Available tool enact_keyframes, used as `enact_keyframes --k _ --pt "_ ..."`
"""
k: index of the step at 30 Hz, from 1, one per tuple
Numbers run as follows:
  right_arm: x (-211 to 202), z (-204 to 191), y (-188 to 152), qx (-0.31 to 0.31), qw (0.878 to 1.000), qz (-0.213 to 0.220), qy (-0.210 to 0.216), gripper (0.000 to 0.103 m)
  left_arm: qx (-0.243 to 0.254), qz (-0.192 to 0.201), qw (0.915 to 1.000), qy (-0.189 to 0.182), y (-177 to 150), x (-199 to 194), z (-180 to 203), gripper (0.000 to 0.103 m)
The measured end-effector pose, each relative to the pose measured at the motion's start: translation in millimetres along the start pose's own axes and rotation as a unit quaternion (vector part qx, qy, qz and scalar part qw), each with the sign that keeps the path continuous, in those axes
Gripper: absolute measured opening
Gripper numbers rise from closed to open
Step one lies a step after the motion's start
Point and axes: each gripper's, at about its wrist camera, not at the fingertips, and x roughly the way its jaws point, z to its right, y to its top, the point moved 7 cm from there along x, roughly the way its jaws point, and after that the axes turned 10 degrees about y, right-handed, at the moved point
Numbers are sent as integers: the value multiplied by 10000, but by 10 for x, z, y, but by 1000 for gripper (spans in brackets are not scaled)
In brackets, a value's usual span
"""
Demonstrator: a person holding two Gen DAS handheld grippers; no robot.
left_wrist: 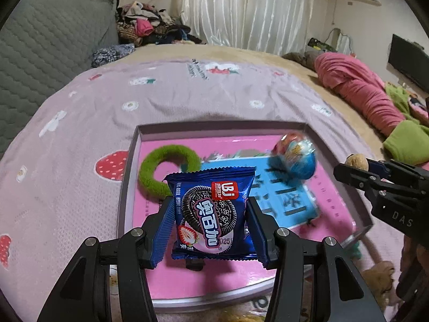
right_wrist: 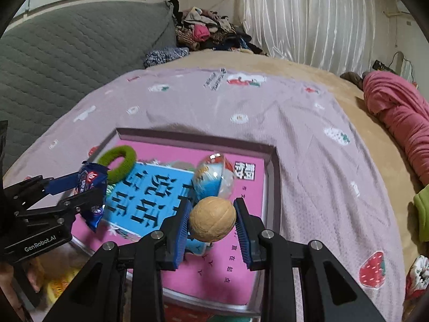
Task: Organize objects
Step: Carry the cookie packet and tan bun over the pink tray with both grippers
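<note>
The left gripper (left_wrist: 211,214) clamps a blue cookie packet (left_wrist: 213,212) above a pink tray (left_wrist: 128,166) on a bed. A green ring (left_wrist: 150,171) and blurred egg-shaped toy (left_wrist: 295,155) lie inside; the right gripper (left_wrist: 348,169) holds a walnut (left_wrist: 356,161).

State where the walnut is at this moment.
The walnut sits between the right gripper fingers, centre of the right wrist view, above the pink tray, just in front of the blue egg toy.
</note>
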Motion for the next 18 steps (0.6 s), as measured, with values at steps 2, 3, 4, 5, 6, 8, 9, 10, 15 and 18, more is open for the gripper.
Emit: enact_keyframes --k 2,3,4,5,6,8,9,10,15,18 --pt "91 34 -27 -24 10000 -89 -25 33 23 -36 10000 19 -23 56 8 54" --pt "121 41 -40 -27 9999 -123 -46 33 37 -46 10000 49 -33 79 8 54" --pt "156 42 -53 -45 9998 -159 -61 33 70 -63 9999 50 -48 102 16 54" --pt "206 48 -78 -47 9997 -237 -80 33 58 -103 9999 15 -63 131 20 54" --pt "238 50 -104 -49 9995 -282 -92 33 44 -162 9999 -12 -80 161 20 54" --pt "320 63 -154 -9 9991 -430 -66 33 7 -228 9997 -22 -96 186 -3 54" --pt "348 79 -177 13 9988 -479 -116 33 -29 -245 9997 -17 -93 190 -22 54" --pt "376 93 -194 34 9985 -520 -170 33 -56 -270 9996 -4 -96 197 -34 54" --pt "418 111 -232 55 9981 -583 -183 33 -62 -366 9993 49 -120 265 -48 54" --pt "444 124 -246 82 9979 -616 -193 33 -67 -441 9990 63 -143 301 -55 54"
